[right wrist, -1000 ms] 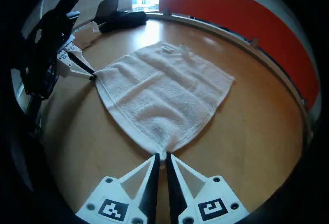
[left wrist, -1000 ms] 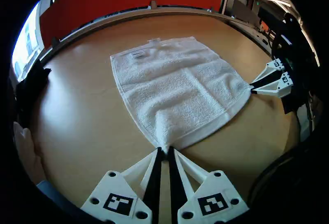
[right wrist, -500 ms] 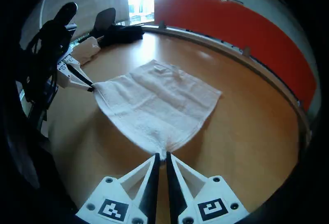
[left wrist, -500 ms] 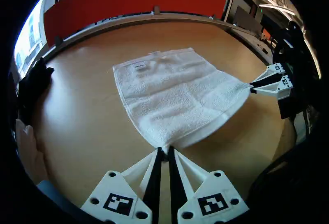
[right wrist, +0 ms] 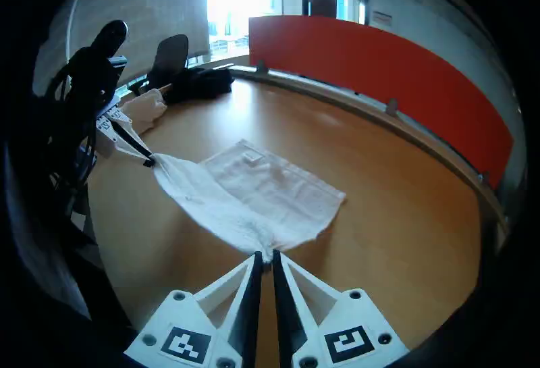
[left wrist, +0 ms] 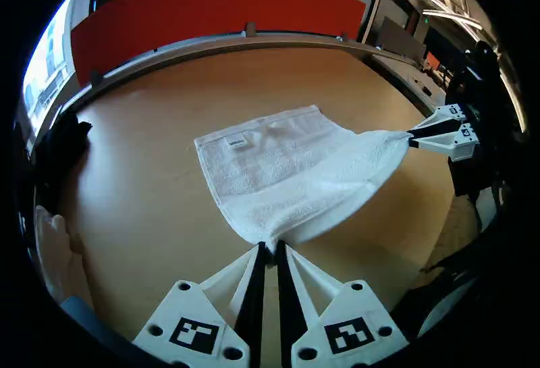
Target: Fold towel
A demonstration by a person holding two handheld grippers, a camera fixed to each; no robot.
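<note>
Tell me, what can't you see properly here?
Towel corners: pinched inside left gripper and right gripper, their own views.
Small tag: too small to read, right gripper view.
Table under the raised towel edge: covered by towel, left gripper view.
Dark heap at table's edge: too dim, right gripper view.

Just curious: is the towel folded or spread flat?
Neither yet: the towel is half lifted, near corners pinched by left hand-held gripper and right hand-held gripper, far half flat on the table.

the right gripper (right wrist: pixel 265 258), 2 white fingers with black pads, pinches 1 corner of the white terry towel (right wrist: pixel 277 192). the left gripper (right wrist: pixel 147 161) pinches another. the towel's far half lies flat on the light brown wooden table (right wrist: pixel 398 233).
</note>
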